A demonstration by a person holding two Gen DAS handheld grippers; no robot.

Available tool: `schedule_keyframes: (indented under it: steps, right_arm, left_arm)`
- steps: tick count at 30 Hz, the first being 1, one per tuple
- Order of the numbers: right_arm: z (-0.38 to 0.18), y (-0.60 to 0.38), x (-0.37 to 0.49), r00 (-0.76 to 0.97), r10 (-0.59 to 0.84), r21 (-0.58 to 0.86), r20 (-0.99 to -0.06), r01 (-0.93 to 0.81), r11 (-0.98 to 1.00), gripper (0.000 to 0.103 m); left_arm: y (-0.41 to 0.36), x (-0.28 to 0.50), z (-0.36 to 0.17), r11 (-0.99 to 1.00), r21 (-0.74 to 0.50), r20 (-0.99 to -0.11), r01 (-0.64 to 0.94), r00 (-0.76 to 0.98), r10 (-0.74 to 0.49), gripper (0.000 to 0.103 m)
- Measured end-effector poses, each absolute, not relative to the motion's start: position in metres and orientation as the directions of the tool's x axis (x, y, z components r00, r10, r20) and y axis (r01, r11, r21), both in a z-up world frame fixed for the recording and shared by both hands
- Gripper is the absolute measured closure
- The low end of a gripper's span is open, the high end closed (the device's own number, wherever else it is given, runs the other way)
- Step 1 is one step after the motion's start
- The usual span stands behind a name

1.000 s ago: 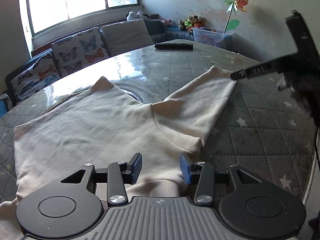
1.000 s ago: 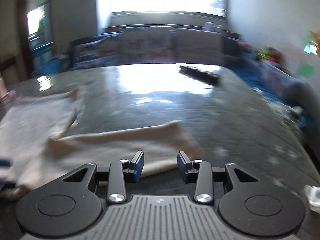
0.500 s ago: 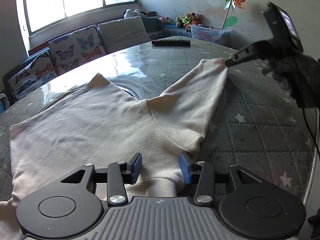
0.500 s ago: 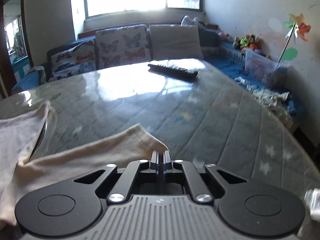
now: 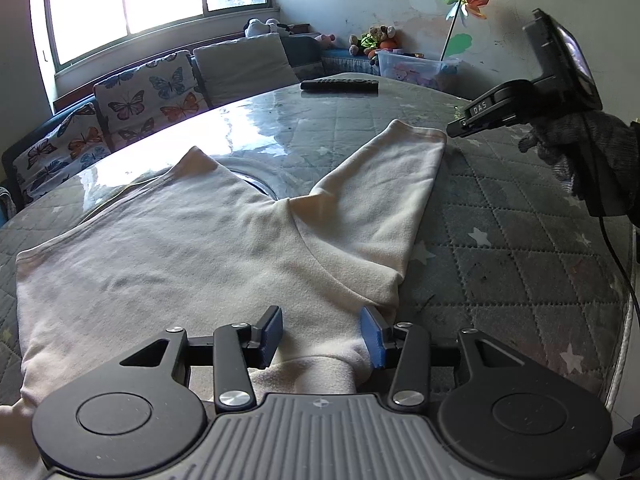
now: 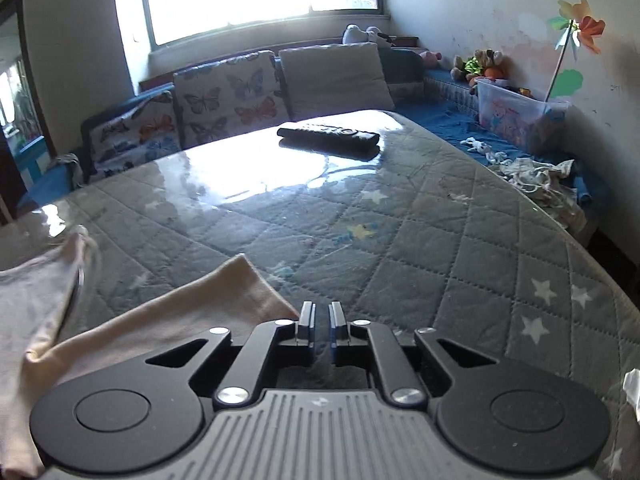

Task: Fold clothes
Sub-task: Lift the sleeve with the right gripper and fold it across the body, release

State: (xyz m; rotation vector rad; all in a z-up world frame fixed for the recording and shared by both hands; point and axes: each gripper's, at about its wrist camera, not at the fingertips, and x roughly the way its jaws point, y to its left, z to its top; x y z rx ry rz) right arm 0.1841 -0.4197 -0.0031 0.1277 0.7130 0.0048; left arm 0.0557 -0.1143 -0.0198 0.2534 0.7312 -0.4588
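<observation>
On the quilted, star-printed table (image 5: 520, 248), a cream shirt (image 5: 192, 248) is spread flat, its sleeve (image 5: 384, 184) stretched toward the far right. At the far edge of the table a black remote control (image 5: 339, 85) is seen, well apart from the shirt. Behind it, butterfly-print cushions (image 5: 148, 96) are lined along a bench under the window. By the right wall, a clear plastic box (image 6: 516, 110) is set, with soft toys (image 6: 480, 65) just behind it and a pinwheel (image 6: 576, 28) rising beside it; its contents cannot be made out. The left gripper (image 5: 320, 334) is held spread wide over the shirt's near edge, the collar bunched between its blue pads. The right gripper (image 6: 320, 330) is nearly closed, a narrow gap left between its fingers, nothing pinched, just beside the sleeve's cuff.
</observation>
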Motion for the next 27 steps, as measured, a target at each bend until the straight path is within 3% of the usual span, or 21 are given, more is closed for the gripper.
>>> schedule_keyframes:
  steps: [2, 10, 12, 14, 20, 27]
  right_arm:
    - [-0.002, -0.418, 0.182, 0.757, 0.066, 0.133, -0.650, 0.027, 0.991, 0.079]
    - [-0.009, -0.409, 0.187, 0.751, 0.089, 0.138, -0.654, 0.003, 0.990, 0.076]
    - [-0.009, -0.404, 0.188, 0.758, 0.077, 0.119, -0.647, 0.001, 0.993, 0.094]
    - [-0.006, -0.403, 0.188, 0.769, 0.067, 0.110, -0.636, 0.005, 0.994, 0.099]
    - [0.012, -0.407, 0.191, 0.805, 0.051, 0.097, -0.592, 0.008, 0.995, 0.099]
    - [0.010, -0.404, 0.194, 0.795, 0.060, 0.096, -0.604, -0.002, 0.995, 0.099]
  left_arm:
    - [-0.114, 0.056, -0.020, 0.872, 0.064, -0.691, 0.484, 0.653, -0.311, 0.054]
    - [-0.114, 0.056, -0.018, 0.874, 0.070, -0.691, 0.480, 0.655, -0.305, 0.054]
    - [-0.114, 0.056, -0.016, 0.876, 0.071, -0.690, 0.477, 0.658, -0.302, 0.054]
    - [-0.112, 0.057, -0.013, 0.881, 0.076, -0.682, 0.467, 0.668, -0.296, 0.053]
    - [-0.116, 0.066, -0.015, 0.881, 0.088, -0.678, 0.466, 0.676, -0.289, 0.054]
    - [-0.119, 0.074, -0.016, 0.882, 0.101, -0.670, 0.461, 0.686, -0.283, 0.055]
